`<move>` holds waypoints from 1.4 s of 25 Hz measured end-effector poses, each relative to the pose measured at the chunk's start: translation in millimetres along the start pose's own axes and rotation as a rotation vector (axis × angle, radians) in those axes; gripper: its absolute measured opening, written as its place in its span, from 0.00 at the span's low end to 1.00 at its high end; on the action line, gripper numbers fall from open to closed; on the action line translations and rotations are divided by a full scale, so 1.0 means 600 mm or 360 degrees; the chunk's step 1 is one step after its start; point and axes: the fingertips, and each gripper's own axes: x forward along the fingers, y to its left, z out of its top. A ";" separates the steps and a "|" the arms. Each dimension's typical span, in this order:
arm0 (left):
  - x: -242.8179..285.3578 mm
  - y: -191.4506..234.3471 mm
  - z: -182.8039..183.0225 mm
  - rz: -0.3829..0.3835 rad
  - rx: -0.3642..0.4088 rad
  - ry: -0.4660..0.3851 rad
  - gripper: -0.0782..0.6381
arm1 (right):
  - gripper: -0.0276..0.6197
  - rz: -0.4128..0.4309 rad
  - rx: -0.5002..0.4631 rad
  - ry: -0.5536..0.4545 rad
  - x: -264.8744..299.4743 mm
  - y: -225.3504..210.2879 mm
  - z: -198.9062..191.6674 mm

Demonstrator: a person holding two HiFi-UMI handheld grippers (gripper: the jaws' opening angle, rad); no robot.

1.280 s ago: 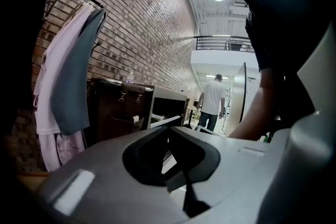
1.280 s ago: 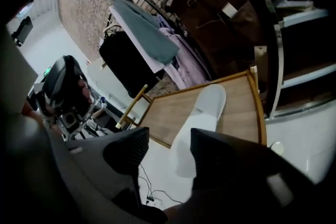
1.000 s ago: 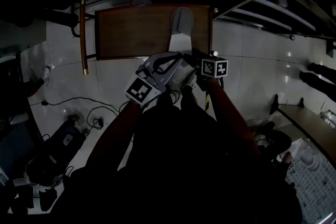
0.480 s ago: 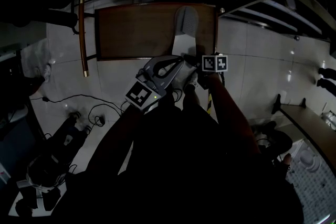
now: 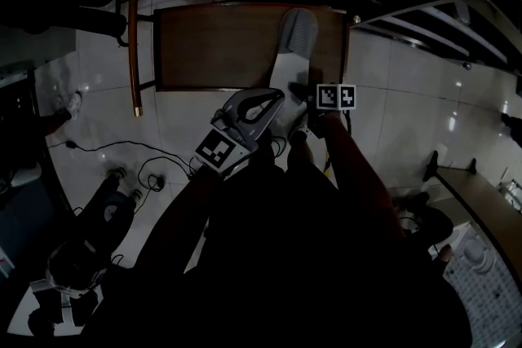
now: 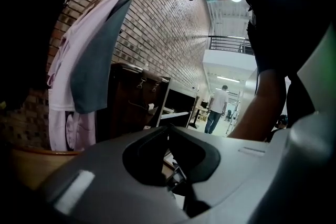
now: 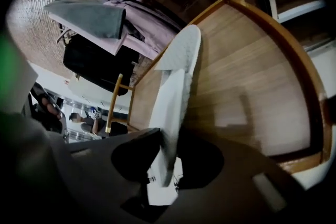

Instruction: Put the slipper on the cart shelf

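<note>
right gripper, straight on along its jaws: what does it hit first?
The slipper sits between the jaws of the right gripper, which have just been closing on it. Past that, the wooden cart shelf probably comes first; depth is unclear.

A large indoor work hall, dressed partly like a home, is suggested. A brick wall (image 6: 157, 8) is seen behind hung garments (image 6: 84, 65) and a dark cabinet (image 6: 131, 99). Glossy floor tiles (image 5: 400, 102) are strewn with cables (image 5: 151, 169) (gear lies among them, too dim to be named). A railed balcony (image 6: 231, 44) and strip lights (image 6: 229, 79) are shown farther down the hall, where a person (image 6: 216, 107) is seen from behind. A wooden cart shelf (image 5: 212, 45) and metal racking (image 5: 444, 16) are set on the tiles.
</note>
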 end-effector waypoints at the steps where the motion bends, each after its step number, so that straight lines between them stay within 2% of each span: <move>1: -0.002 0.002 -0.001 0.0005 -0.0004 0.0001 0.12 | 0.18 0.0020 0.0020 -0.0024 -0.002 0.004 0.001; 4: -0.007 0.006 -0.004 0.0018 -0.0012 0.0002 0.12 | 0.15 0.0036 -0.0018 -0.0116 -0.014 0.017 0.013; 10: -0.005 0.003 0.011 0.0006 0.0022 -0.0015 0.12 | 0.14 -0.0070 -0.0275 -0.0206 -0.062 0.036 0.045; 19: -0.003 -0.019 0.079 0.0010 0.0130 -0.0085 0.12 | 0.14 -0.0016 -0.0439 -0.0333 -0.151 0.121 0.070; 23: -0.013 -0.055 0.094 -0.0005 0.0244 -0.0124 0.11 | 0.14 0.0048 -0.0521 -0.0400 -0.212 0.186 0.057; 26: -0.021 -0.076 0.121 0.0010 0.0250 -0.0168 0.11 | 0.14 0.0107 -0.0598 -0.0463 -0.260 0.234 0.068; 29: -0.032 -0.098 0.147 0.0026 0.0282 -0.0153 0.11 | 0.14 0.0156 -0.0686 -0.0539 -0.309 0.280 0.078; 35: -0.049 -0.133 0.191 0.0050 0.0284 -0.0221 0.11 | 0.14 0.0155 -0.0949 -0.0712 -0.410 0.374 0.098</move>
